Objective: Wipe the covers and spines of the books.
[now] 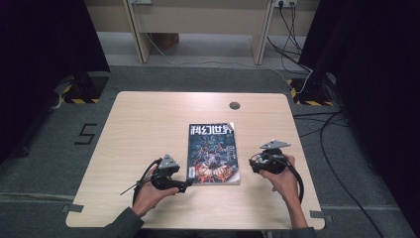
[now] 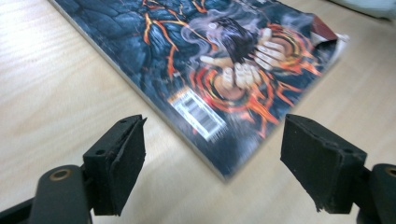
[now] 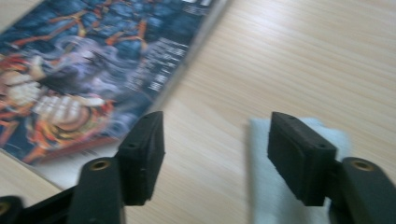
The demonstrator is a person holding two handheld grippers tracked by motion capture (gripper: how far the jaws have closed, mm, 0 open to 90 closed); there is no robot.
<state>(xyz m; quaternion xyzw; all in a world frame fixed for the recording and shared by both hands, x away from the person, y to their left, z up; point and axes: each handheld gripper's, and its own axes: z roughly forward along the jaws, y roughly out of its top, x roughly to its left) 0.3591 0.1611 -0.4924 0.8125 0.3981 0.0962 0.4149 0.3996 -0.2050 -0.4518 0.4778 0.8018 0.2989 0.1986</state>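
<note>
A magazine (image 1: 213,153) with a dark blue and orange cover lies flat at the middle of the wooden table (image 1: 143,119). My left gripper (image 1: 186,186) sits at its near left corner. In the left gripper view the jaws (image 2: 214,122) stand open on either side of that corner of the magazine (image 2: 196,56), without touching it. My right gripper (image 1: 252,164) hovers just right of the magazine's right edge, jaws pointing toward it. In the right gripper view these jaws (image 3: 217,119) are open over bare wood, with the magazine (image 3: 93,60) to their left.
A pale white patch (image 3: 280,186) lies on the table under the right jaw, too blurred to identify. A round grey grommet (image 1: 234,105) sits near the table's far edge. Cables (image 1: 322,134) run over the floor on the right. Striped stand bases (image 1: 79,94) flank the table.
</note>
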